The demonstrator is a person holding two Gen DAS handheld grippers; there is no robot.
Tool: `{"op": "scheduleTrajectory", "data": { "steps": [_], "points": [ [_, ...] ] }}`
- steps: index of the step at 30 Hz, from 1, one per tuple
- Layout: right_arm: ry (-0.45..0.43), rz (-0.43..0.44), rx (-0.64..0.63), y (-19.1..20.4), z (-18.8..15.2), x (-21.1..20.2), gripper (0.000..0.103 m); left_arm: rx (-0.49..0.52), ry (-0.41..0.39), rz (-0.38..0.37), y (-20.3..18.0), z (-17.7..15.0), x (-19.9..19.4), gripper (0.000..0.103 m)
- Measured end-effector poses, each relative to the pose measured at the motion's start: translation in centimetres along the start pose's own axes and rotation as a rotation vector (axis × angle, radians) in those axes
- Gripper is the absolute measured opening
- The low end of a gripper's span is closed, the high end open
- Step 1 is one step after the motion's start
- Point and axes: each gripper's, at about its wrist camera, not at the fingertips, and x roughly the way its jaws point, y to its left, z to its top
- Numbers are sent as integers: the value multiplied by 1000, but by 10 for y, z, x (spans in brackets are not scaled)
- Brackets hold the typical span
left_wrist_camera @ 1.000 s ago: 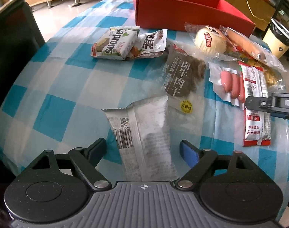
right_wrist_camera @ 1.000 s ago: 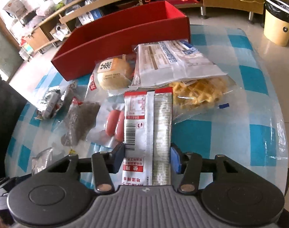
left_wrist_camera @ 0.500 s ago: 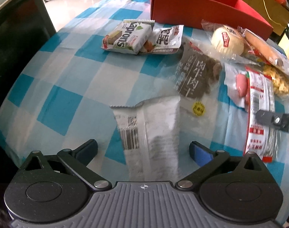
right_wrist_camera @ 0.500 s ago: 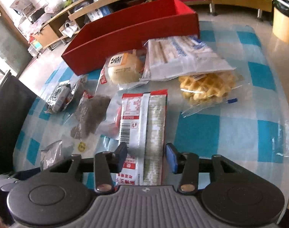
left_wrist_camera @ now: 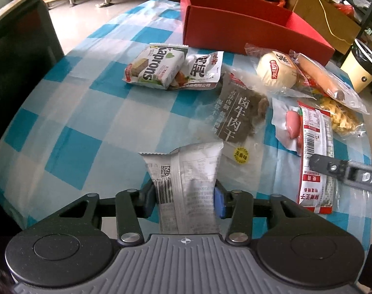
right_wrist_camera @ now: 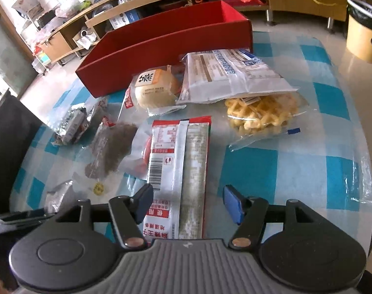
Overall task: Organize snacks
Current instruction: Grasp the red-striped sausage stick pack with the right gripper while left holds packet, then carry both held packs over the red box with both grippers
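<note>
My left gripper (left_wrist_camera: 184, 198) is shut on the near end of a silver-white snack packet (left_wrist_camera: 188, 169) lying on the checked tablecloth. Both pads press its sides. My right gripper (right_wrist_camera: 188, 203) straddles a long red-and-white sausage packet (right_wrist_camera: 178, 161). Its jaws are opening, and the right pad stands clear of the packet's edge. The same packet (left_wrist_camera: 315, 152) shows in the left wrist view with a right finger (left_wrist_camera: 332, 169) across it. A long open-topped red box (left_wrist_camera: 247, 31) stands at the table's far side, also in the right wrist view (right_wrist_camera: 161, 49).
Loose snacks lie between me and the box: a Kaprons pack (left_wrist_camera: 154, 66), dark jerky pouch (left_wrist_camera: 237, 112), wrapped bun (right_wrist_camera: 154, 88), waffle bag (right_wrist_camera: 259, 112), white bag (right_wrist_camera: 230, 73). A black chair (left_wrist_camera: 14, 49) stands left, a bin (right_wrist_camera: 362, 34) on the floor right.
The left jaws spread wide, then closed on the silver-white packet. The right jaws, earlier clamped on the red-and-white packet, have moved apart from it.
</note>
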Motion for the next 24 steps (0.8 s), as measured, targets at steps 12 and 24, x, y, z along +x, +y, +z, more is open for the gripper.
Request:
{"op": "scheduleTrajectory", "data": {
  "steps": [12, 24],
  "points": [
    [15, -117, -173, 41, -6, 23, 97, 36, -8, -24, -4, -1, 4, 72],
    [-18, -63, -142, 8, -7, -16, 47, 17, 18, -12, 6, 1, 1, 56]
  ]
}}
